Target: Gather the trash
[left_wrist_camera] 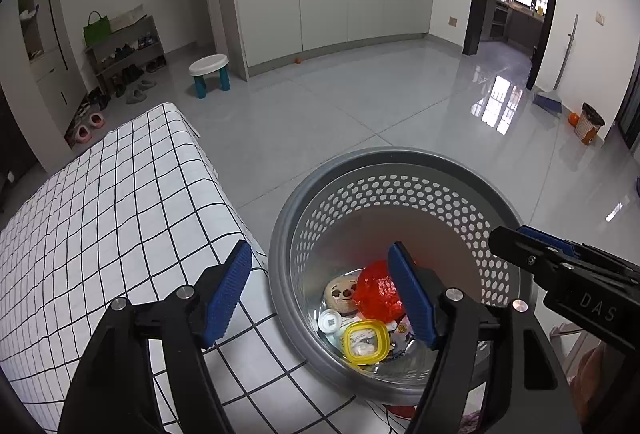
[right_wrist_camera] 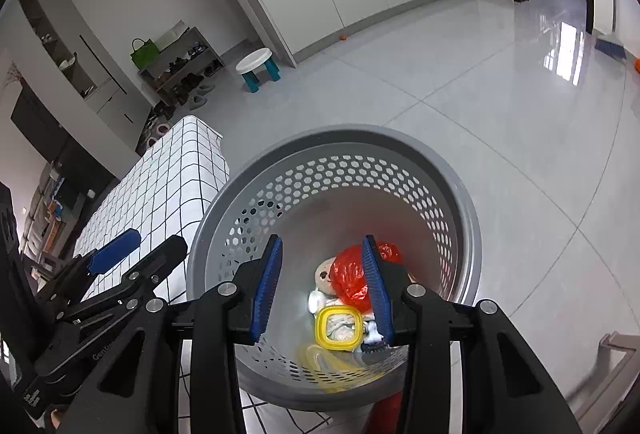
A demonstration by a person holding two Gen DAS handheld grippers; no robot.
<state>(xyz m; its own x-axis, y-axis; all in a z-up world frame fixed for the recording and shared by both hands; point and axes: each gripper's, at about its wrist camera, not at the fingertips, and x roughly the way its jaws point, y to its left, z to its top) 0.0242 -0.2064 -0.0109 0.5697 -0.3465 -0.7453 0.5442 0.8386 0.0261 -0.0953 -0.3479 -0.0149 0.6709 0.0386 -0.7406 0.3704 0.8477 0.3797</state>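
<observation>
**Both grippers empty above the bin**

I see the checked tablecloth [left_wrist_camera: 100,218] reaching under my left gripper's [left_wrist_camera: 320,298] left finger. Just beside it, ahead of both tools, stands the grey perforated bin [right_wrist_camera: 460,201]. My left jaws are spread wide with nothing held; my right gripper [right_wrist_camera: 324,290] is about half open, also empty, poised over the bin mouth. Framed between the right jaws, at the bin's bottom, lie a red plastic bag [right_wrist_camera: 350,274], a yellow-rimmed lid [right_wrist_camera: 340,328] and a small doll face [left_wrist_camera: 342,292].
</observation>
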